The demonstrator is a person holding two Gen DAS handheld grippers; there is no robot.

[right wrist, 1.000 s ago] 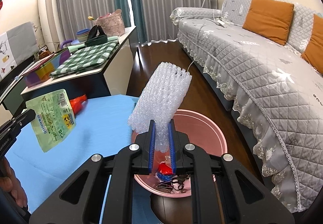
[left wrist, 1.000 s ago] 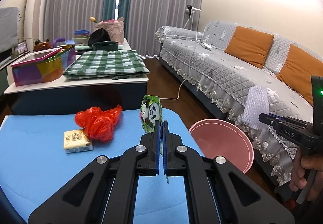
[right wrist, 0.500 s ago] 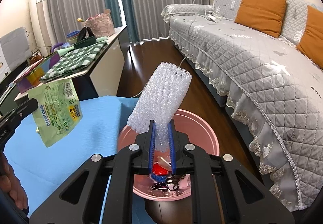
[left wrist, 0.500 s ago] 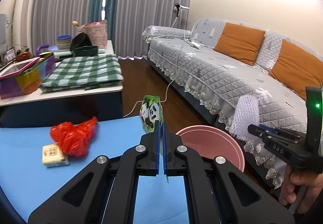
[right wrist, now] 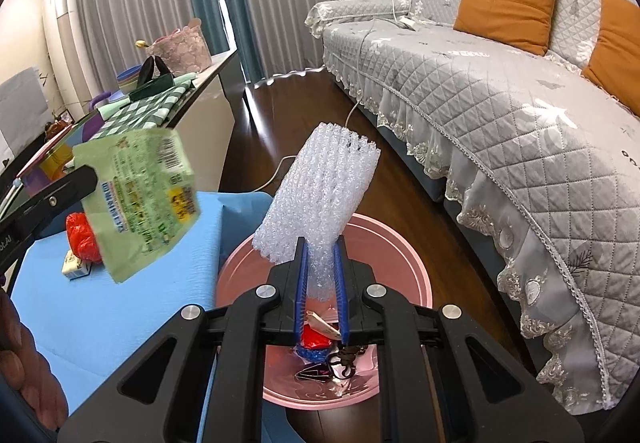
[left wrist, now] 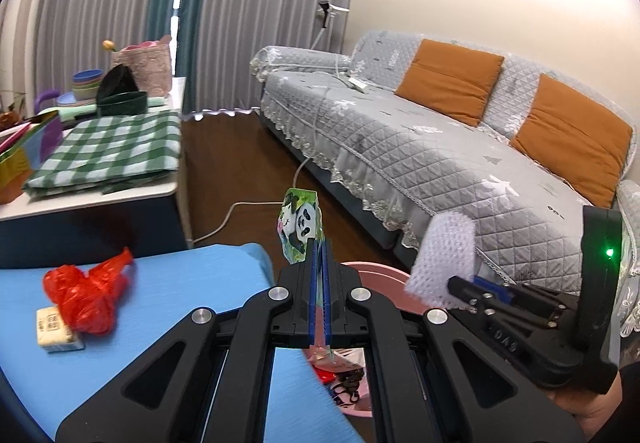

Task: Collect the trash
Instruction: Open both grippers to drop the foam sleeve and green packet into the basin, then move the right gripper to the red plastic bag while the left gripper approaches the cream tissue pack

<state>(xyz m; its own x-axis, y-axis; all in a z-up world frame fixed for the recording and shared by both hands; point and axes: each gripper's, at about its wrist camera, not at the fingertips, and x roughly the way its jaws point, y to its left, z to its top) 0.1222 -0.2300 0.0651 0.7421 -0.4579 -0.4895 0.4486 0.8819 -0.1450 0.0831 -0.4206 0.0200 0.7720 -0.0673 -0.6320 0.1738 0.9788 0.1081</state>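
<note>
Currently one green panda-print snack pouch (left wrist: pixel 299 230) is clamped by the left gripper (left wrist: pixel 319 297), one white foam net sleeve (right wrist: pixel 318 195) by the right gripper (right wrist: pixel 320 293), over one pink round plastic bin (right wrist: pixel 416 275).

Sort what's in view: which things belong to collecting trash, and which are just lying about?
Job: foam net in right gripper; panda wrapper in left gripper; pink bin; red bag; small packet.

Lying about: checked cloth, sofa, orange cushions, bowls.
</note>
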